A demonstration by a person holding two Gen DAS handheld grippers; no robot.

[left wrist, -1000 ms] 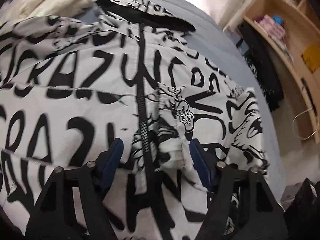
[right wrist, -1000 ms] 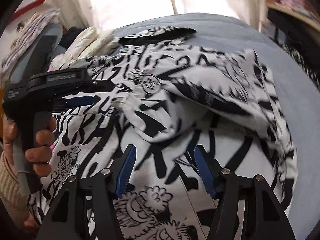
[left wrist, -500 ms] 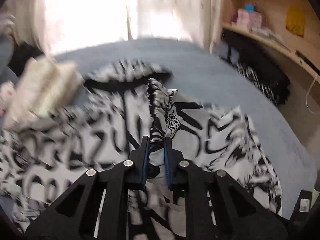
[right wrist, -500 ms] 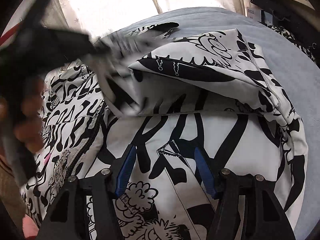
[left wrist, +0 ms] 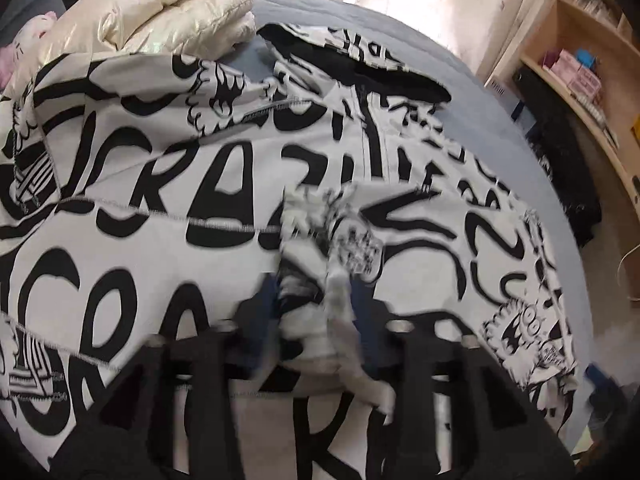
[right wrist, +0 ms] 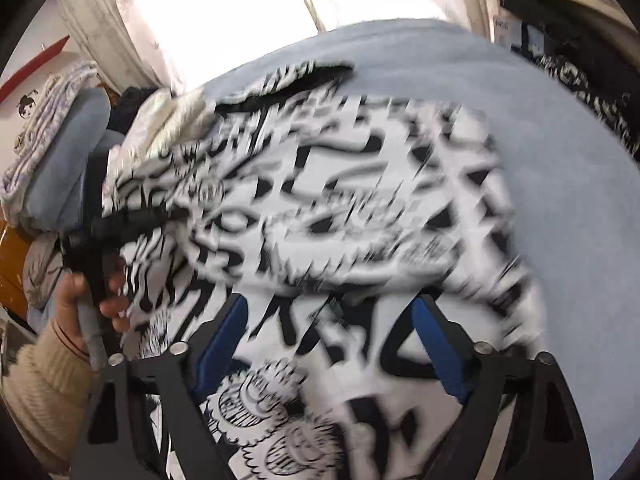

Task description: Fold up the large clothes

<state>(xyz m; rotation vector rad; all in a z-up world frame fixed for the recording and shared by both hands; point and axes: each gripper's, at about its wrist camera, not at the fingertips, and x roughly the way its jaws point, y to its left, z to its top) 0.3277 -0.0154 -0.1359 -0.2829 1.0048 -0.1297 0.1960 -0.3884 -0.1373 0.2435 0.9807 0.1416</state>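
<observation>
A white jacket (left wrist: pixel 200 184) with black graffiti lettering lies spread on the blue bed (left wrist: pixel 500 112). My left gripper (left wrist: pixel 316 296) is blurred low over its front, and its jaws are opening. A bunched fold of the sleeve (left wrist: pixel 340 248) lies between them, and the pads do not press on it. In the right wrist view the jacket (right wrist: pixel 360 208) is smeared by motion. My right gripper (right wrist: pixel 330 308) hovers over its lower part. Its jaws are opening wide with flat cloth below and nothing pinched. A hand (right wrist: pixel 92 296) in a cream sleeve holds the left gripper's handle at the left.
A folded cream puffer jacket (left wrist: pixel 160 12) lies at the bed's far left corner. Blue pillows (right wrist: pixel 68 160) are stacked beyond it. A wooden shelf (left wrist: pixel 580 60) and a black garment (left wrist: pixel 560 152) stand off the bed's right side. A bright curtain hangs behind.
The left gripper closed on a pinch of the sleeve and lifted it. It has now come back down onto the jacket and its jaws have parted. The right jaws have widened.
</observation>
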